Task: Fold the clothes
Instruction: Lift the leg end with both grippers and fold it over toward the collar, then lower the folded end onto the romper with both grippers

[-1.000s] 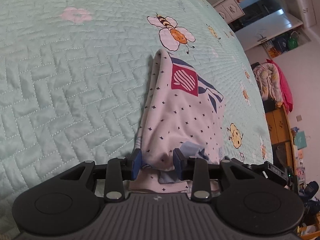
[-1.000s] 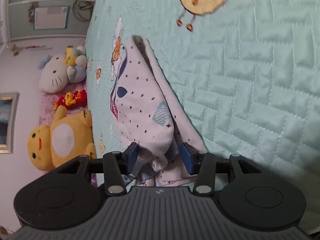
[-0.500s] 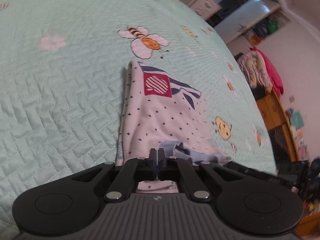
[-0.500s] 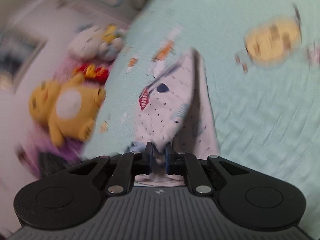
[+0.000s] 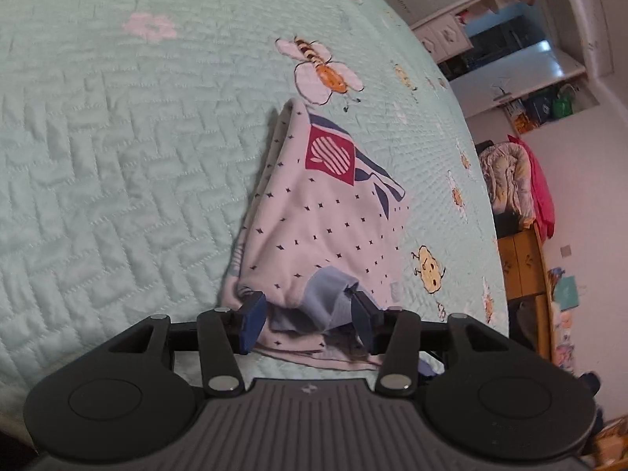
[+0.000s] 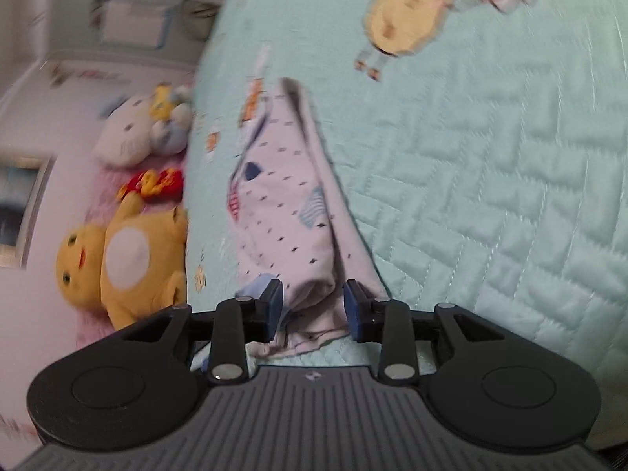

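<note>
Left tool (image 5: 308, 320): jaws opening, blue pads apart, with the near end of the folded garment (image 5: 333, 219) lying between them; the pads do not press on the cloth. A pale-blue inner layer shows at this near end, just ahead of the right pad.

Right tool (image 6: 313, 308): jaws likewise opening, pads apart, the opposite bunched end of the garment (image 6: 290, 219) between them and unclamped. This view is blurred.

Garment: white fabric with small dark diamond marks, a red patch bearing a striped circle, and navy bands. It lies on the bed (image 5: 117, 157), tapering away from each tool to a raised, folded point.

Bed: covered by a mint-green quilt stitched in a herringbone pattern and printed with a bee (image 5: 324, 72), just beyond the garment's far tip in the left view, and a yellow chick (image 6: 412, 8), well beyond it in the right view.

Beyond the bed, right view: a yellow plush toy (image 6: 121, 259) on a pink surface beside the mattress edge, then a small red toy (image 6: 155, 184) and a white plush (image 6: 137, 133) farther off.

Beyond the bed, left view: a wooden cabinet (image 5: 524, 263) with a heap of pink and pale bedding (image 5: 514, 176) on top; open shelves behind hold small items too distant to identify.
</note>
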Tool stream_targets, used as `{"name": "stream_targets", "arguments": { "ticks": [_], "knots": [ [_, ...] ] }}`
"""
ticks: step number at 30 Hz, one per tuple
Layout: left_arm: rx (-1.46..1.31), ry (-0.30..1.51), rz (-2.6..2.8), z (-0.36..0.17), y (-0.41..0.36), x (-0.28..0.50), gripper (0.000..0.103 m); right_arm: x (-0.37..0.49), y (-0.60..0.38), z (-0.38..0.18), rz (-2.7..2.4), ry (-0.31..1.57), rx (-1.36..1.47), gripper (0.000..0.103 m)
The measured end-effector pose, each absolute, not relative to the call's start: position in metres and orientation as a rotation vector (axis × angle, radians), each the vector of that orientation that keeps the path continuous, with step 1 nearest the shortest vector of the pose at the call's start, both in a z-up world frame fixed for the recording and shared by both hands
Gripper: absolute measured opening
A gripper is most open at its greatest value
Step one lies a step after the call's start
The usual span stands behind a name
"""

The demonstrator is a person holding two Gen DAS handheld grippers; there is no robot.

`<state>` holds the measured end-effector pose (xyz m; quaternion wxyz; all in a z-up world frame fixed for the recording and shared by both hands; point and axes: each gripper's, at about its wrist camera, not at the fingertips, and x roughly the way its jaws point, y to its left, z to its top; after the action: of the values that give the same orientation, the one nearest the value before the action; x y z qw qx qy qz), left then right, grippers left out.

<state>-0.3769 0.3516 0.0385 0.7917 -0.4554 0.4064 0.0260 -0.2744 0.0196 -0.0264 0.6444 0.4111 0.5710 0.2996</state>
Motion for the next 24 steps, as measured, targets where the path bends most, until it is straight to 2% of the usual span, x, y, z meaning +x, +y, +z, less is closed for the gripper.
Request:
{"name": "stream_targets", "arguments": {
  "ticks": [2, 8, 9, 10, 11, 12, 14, 18, 20, 22, 24],
  "knots": [
    [-0.996, 0.89, 0.074, 0.034, 0.351, -0.371, 0.051, -0.272, 0.027, -0.026, 0.66, 1.306, 0.933, 0.039],
    [-1.009, 0.919, 0.124, 0.023, 0.352, -0.361, 0.049, -0.268, 0.057, -0.024, 0.642, 1.315, 0.869, 0.038],
    [-1.002, 0.921, 0.129, 0.022, 0.352, -0.36, 0.045, -0.267, 0.058, -0.024, 0.641, 1.308, 0.848, 0.03],
    [-0.992, 0.924, 0.133, 0.022, 0.351, -0.359, 0.032, -0.266, 0.059, -0.023, 0.641, 1.301, 0.826, 0.013],
    [-0.971, 0.922, 0.135, 0.023, 0.351, -0.358, 0.021, -0.266, 0.06, -0.021, 0.648, 1.286, 0.789, 0.008],
    [-0.948, 0.908, 0.13, 0.027, 0.35, -0.359, 0.011, -0.268, 0.06, -0.017, 0.665, 1.258, 0.752, 0.009],
    [-0.903, 0.873, 0.117, 0.036, 0.348, -0.363, 0.001, -0.275, 0.059, -0.001, 0.706, 1.176, 0.697, 0.008],
    [-0.772, 0.82, 0.072, 0.058, 0.335, -0.373, 0.002, -0.293, 0.058, 0.041, 0.802, 0.97, 0.507, 0.007],
    [-0.731, 0.863, 0.104, 0.047, 0.331, -0.372, 0.002, -0.293, 0.063, 0.033, 0.798, 0.994, 0.419, 0.008],
    [-0.722, 0.901, 0.127, 0.033, 0.33, -0.373, 0.001, -0.288, 0.064, 0.004, 0.767, 1.086, 0.421, 0.008],
    [-0.699, 0.909, 0.123, 0.026, 0.328, -0.375, 0.001, -0.288, 0.058, -0.013, 0.759, 1.096, 0.463, 0.007]
  ]
}}
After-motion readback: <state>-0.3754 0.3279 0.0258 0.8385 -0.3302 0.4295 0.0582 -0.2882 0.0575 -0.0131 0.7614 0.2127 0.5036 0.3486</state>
